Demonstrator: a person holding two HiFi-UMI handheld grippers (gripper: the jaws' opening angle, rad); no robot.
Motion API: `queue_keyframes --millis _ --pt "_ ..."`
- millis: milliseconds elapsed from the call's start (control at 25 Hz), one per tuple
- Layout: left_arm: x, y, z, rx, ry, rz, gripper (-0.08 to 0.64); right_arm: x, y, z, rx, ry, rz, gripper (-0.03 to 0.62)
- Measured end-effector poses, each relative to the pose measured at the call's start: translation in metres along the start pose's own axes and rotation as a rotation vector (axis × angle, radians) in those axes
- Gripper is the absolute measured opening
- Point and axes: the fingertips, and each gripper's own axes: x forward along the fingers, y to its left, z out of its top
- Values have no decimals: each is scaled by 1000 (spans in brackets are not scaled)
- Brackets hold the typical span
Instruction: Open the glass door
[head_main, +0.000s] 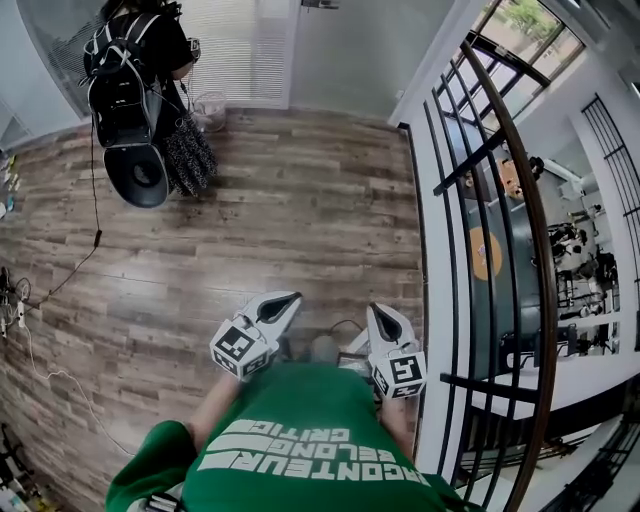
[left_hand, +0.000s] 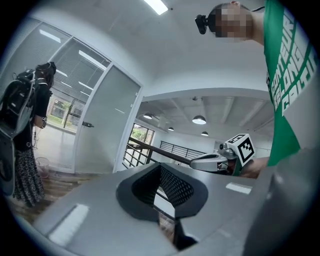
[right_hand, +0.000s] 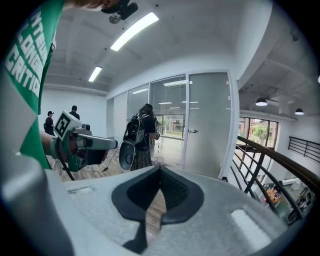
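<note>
Head view: the glass door (head_main: 345, 45) stands upright at the far end of the wooden floor (head_main: 300, 210), its long axis vertical, its face towards the room, well apart from both grippers. The left gripper (head_main: 290, 298) and right gripper (head_main: 378, 312) are held close to the green shirt (head_main: 290, 440), side by side, noses pointing up the floor. A person with a backpack (head_main: 125, 85) stands left of the door, and a small bin (head_main: 210, 108) sits near the blinds; its contents cannot be made out. A black railing (head_main: 505, 200) runs along the right. The floor between grippers and door is bare apart from a thin cable (head_main: 75, 270) at the left.

Left gripper view: the jaws are pressed together at their tips, nothing between them. The door (left_hand: 107, 125) is a frosted pane flush in its frame, with its handle (left_hand: 87, 124) at its left edge.

Right gripper view: this gripper (right_hand: 160, 168) is likewise closed at the tips and empty. The door (right_hand: 207, 125) lies ahead, its handle (right_hand: 192, 131) on the left edge, the railing (right_hand: 265, 165) to its right and the backpack wearer (right_hand: 140, 135) to its left.
</note>
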Motion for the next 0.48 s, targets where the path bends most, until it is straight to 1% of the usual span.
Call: queue_keyframes --millis 120,240,360,480 --pt "6 3 -3 -14 4 -13 15 5 2 -7 13 23 7 -6" --pt "20 13 -7 -24 12 -13 15 18 -9 -14 26 40 14 -6" --pt "40 31 -5 -28 25 7 15 43 -29 -12 33 44 37 -6" --pt "63 50 -2 -32 37 40 15 70 -53 -7 19 39 63 -6"
